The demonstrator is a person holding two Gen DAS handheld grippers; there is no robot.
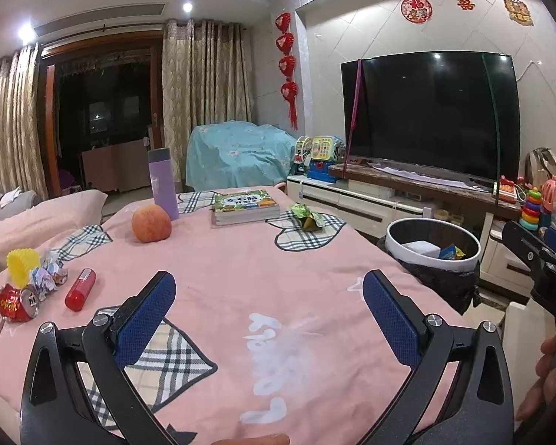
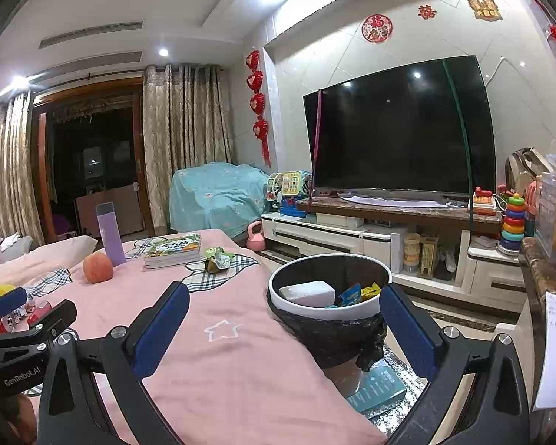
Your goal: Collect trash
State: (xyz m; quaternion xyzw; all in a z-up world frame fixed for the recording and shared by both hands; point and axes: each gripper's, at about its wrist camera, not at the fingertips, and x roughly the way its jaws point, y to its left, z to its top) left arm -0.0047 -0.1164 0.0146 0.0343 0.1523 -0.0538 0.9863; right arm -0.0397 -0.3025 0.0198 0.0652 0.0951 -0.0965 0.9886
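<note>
Pink cloth with plaid heart patches covers the table (image 1: 263,259) under both my claws. Beyond it a dark television (image 1: 430,111) stands on a low white cabinet (image 2: 337,237), red paper ornaments (image 1: 287,63) hang on the tiled wall, and beige curtains (image 1: 204,104) frame a dark doorway.

My left gripper (image 1: 268,313) hangs over the cloth with its blue pads spread wide and bare. My right gripper (image 2: 285,328) is spread just as wide, one pad over the table's edge, the other in front of the bin.

Trash lies at the table's left end: a crushed red can (image 1: 16,302), crumpled wrappers (image 1: 48,272), a yellow paper cup (image 1: 23,261) and a red tube (image 1: 80,289). A green wrapper (image 1: 307,217) sits beside the book stack (image 1: 245,205); an apple (image 1: 151,223) and a purple bottle (image 1: 163,183) stand near them.

Just off the table's right edge, the white-rimmed bin (image 2: 330,311), lined with a black bag, holds a white block (image 2: 307,291) and blue and yellow packets (image 2: 356,293).
</note>
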